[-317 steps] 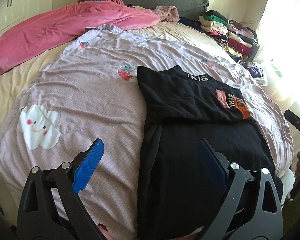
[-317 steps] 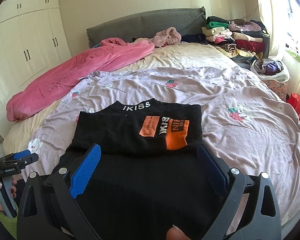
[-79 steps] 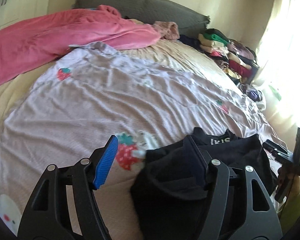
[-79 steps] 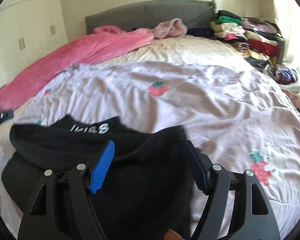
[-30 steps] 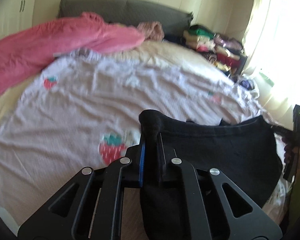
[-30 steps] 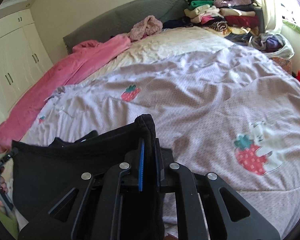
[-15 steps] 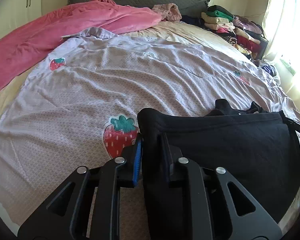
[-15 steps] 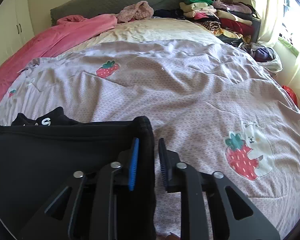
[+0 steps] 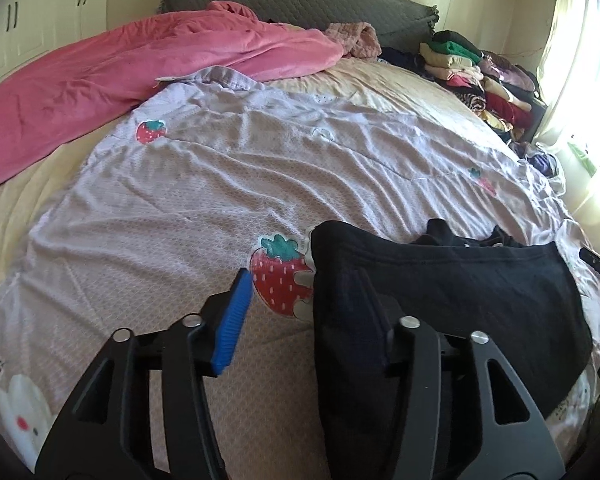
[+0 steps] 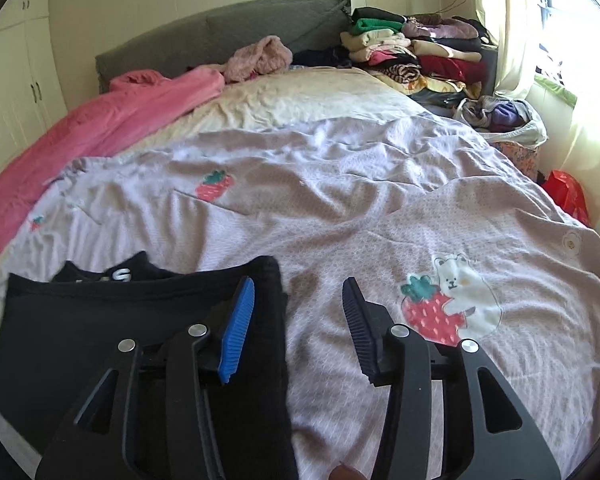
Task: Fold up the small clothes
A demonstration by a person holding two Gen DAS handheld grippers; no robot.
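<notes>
The black T-shirt [image 9: 440,292] is seen folded into a flat rectangle on the lilac strawberry-print quilt [image 9: 228,184], at the near edge of the bed; in the left wrist view it lies from 3 to 5 o'clock, in the right wrist view [image 10: 100,320] from 7 to 9 o'clock. White collar lettering is seen at its far edge, peeking out under the top layer.

The left gripper [image 9: 304,320] is held spread wide, nothing clamped; its dark right-hand finger rests over the shirt's left fold edge, while the blue pad [image 9: 234,320] sits above bare quilt. The right gripper [image 10: 296,324] is likewise parted and empty, its blue pad just above the shirt's right fold edge and the other finger over the quilt.

Several risks are judged from here. If either gripper is drawn back low, the top layer could be snagged by a ribbed pad and the fold dragged open. The thick rolled edges at both sides look springy, so the layers may be lifted apart once contact is lost. The quilt beneath is wrinkled and soft; a push on the shirt could bunch both together and skew the rectangle. The shirt also lies near the bed's edge, so a backward tug might slide it off.
</notes>
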